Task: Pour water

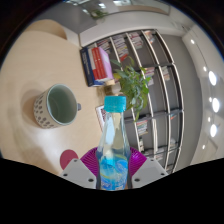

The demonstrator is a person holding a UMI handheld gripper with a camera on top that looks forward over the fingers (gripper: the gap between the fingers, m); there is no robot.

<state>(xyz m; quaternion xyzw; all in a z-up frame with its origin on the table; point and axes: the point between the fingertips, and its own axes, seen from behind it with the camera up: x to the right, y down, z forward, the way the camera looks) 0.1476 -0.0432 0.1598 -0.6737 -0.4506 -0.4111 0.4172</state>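
Clear plastic water bottle with teal cap (114,145) upright, clamped between gripper (113,172) pink pads; pale green ceramic mug (55,105) on table, frame's left

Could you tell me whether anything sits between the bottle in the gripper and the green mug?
Nothing visible does. The gripper holds the bottle between its fingers, and only bare table lies between it and the mug.
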